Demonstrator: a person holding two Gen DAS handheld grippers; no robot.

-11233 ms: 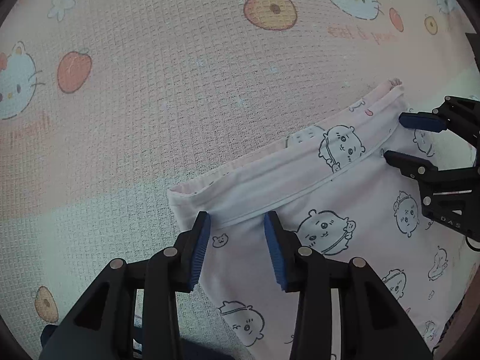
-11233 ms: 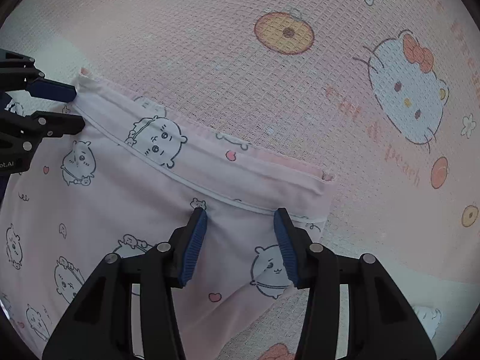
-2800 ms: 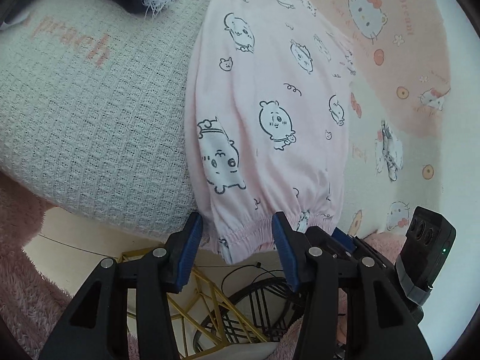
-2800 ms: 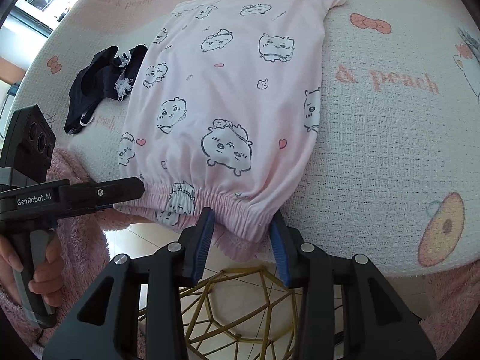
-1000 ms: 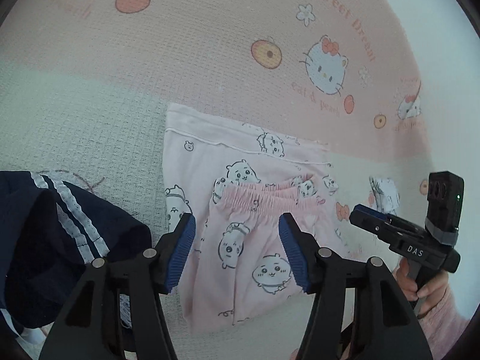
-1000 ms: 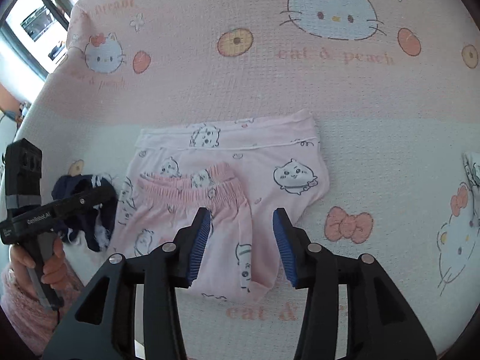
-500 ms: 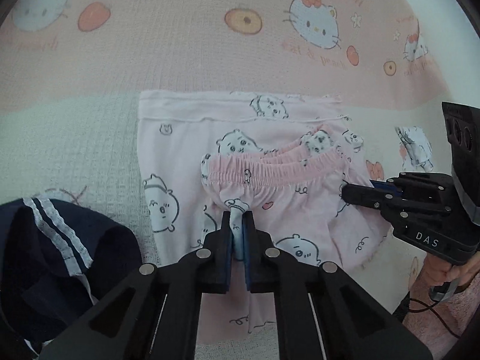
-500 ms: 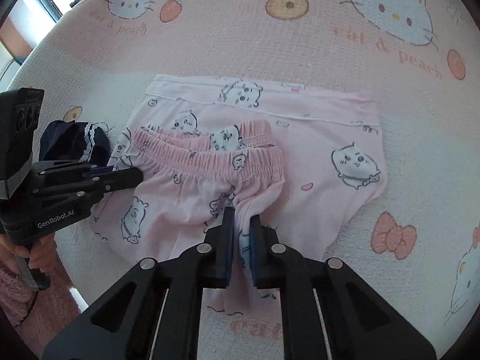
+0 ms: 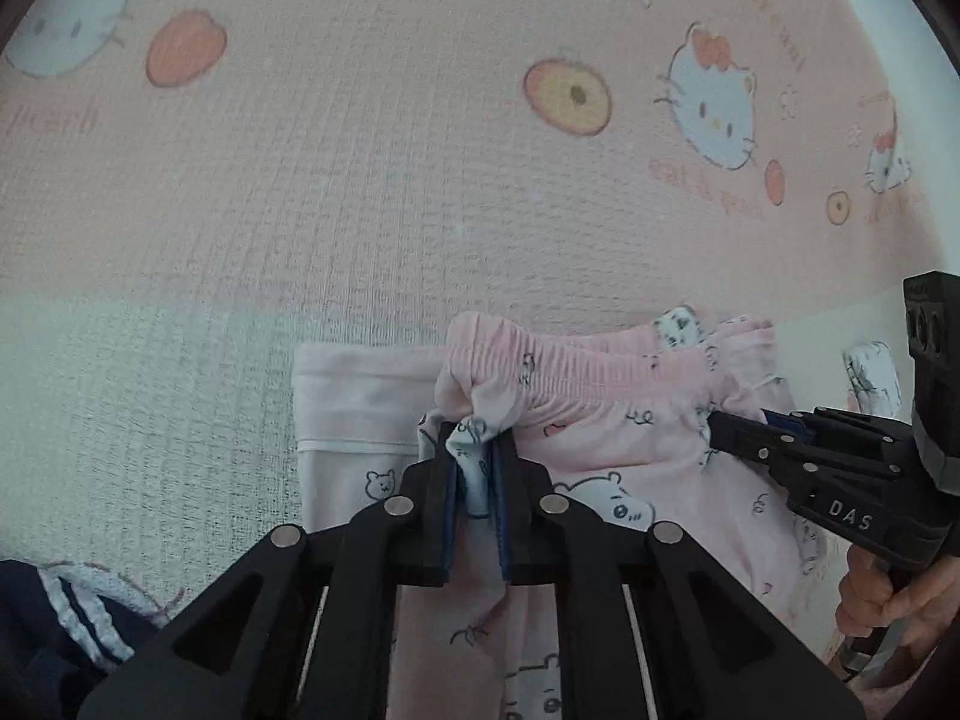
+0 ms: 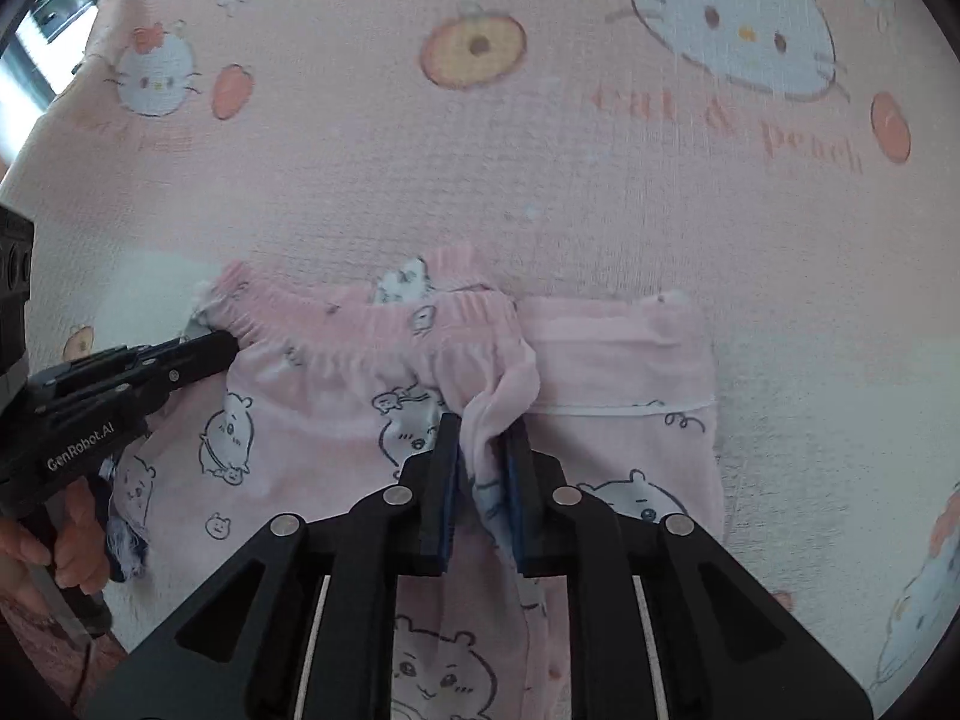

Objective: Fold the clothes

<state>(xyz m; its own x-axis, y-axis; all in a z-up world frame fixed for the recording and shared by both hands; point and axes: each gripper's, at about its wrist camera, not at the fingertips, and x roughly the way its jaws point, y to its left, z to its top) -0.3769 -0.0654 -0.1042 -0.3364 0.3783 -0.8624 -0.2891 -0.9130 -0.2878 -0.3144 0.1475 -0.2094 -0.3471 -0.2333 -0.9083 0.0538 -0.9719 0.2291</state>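
Pink waffle bedding (image 9: 360, 192) with cat and peach prints covers the whole surface, and on it lie the pink pyjama trousers (image 10: 312, 396), already doubled, with the gathered elastic waistband (image 9: 594, 369) lying over the plain lower layer. We hold the left gripper (image 9: 474, 480) closed on a pinch of cloth just below the waistband, and the right gripper (image 10: 483, 456) is closed on another pinch near the other end. We judge that we are in the middle of a fold, carrying this upper layer across. The next move needs both hands travelling together, so the edge stays straight. Dark clothing (image 9: 54, 636) lies beside the left gripper.
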